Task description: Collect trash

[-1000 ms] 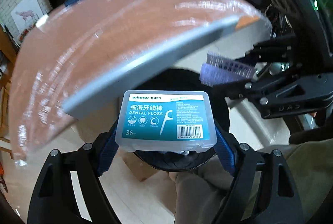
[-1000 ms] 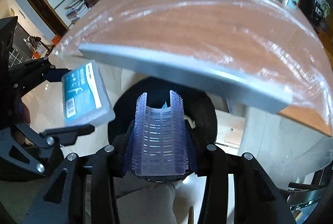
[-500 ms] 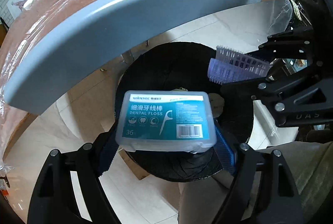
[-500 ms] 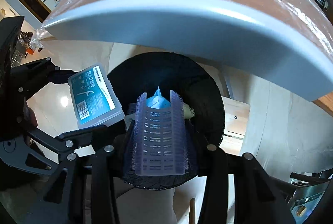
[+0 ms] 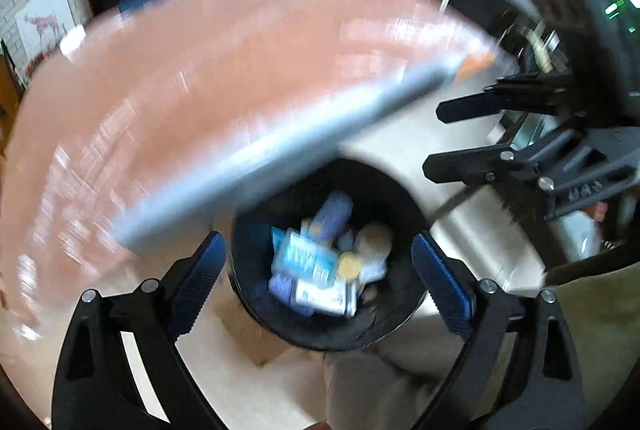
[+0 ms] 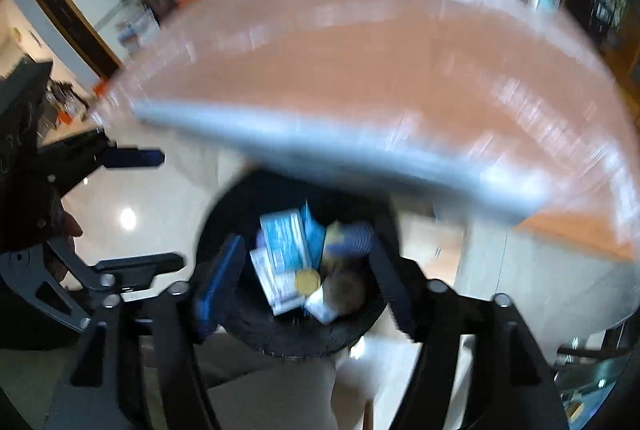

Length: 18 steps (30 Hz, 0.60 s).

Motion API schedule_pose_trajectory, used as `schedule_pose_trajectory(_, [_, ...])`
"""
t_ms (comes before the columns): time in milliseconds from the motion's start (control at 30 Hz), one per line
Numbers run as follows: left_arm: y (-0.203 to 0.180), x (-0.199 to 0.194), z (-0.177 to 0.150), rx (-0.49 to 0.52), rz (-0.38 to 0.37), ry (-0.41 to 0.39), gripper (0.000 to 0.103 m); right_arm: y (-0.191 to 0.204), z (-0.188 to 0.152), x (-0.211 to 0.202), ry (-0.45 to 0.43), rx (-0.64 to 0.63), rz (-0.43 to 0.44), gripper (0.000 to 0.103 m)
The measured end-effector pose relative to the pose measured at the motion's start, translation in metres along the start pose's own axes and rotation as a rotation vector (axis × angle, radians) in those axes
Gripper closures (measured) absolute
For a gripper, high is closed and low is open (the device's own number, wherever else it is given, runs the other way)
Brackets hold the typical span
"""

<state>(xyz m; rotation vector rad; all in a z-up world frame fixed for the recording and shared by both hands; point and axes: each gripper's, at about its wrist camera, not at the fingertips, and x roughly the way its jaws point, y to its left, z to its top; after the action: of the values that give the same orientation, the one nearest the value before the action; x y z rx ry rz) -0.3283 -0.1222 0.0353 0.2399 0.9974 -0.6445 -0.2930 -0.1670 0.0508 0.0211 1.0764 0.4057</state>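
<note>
- Trash [image 5: 316,262] is lying in the black bin [image 5: 280,322] under my left wrist camera, toward six o'clock of centre: a blue-labelled box, a purple roll and pale scraps. My left gripper [image 5: 318,266] is hanging over it, jaws just opening wide with nothing between them. At three o'clock I am seeing my right gripper [image 5: 434,138], spread and bare too.
- Through the right wrist camera, the bin is sitting at six o'clock below the table edge [image 6: 340,150]. The right gripper's jaws are just opening, with nothing clamped.
- Judging this as the drop step finishing; next I am needing to lift both clear and search the blurred tabletop for remaining rubbish.
</note>
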Motion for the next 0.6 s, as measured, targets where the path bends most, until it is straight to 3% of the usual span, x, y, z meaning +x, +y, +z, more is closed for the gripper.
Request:
schedule_pose_trajectory(33, [0.003, -0.01, 0.01, -0.002, 0.019, -0.039, 0.006, -0.007, 0.012, -0.013, -0.05, 0.001, -0.03, 0.01])
schedule_pose_trajectory(100, [0.02, -0.03, 0.03, -0.028, 0.079, -0.121, 0.002, -0.029, 0.038, -0.026, -0.139, 0.026, -0.113, 0.004])
schedule_pose_trajectory(167, [0.056, -0.041, 0.056, -0.121, 0.137, -0.205, 0.002, -0.052, 0.062, -0.025, -0.183, 0.057, -0.192, 0.004])
schedule_pose_trajectory(200, [0.07, -0.039, 0.065, -0.159, 0.152, -0.214, 0.002, -0.074, 0.082, -0.018, -0.197, 0.086, -0.252, 0.004])
schedule_pose_trajectory(267, [0.114, -0.03, 0.088, -0.251, 0.205, -0.24, 0.002, -0.108, 0.107, 0.0, -0.19, 0.125, -0.289, 0.004])
schedule_pose_trajectory(433, [0.186, 0.017, 0.121, -0.334, 0.385, -0.186, 0.002, -0.17, 0.143, 0.048, -0.133, 0.196, -0.394, 0.004])
schedule_pose_trajectory(600, [0.237, 0.054, 0.133, -0.413, 0.392, -0.126, 0.002, -0.213, 0.162, 0.075, -0.102, 0.232, -0.44, 0.004])
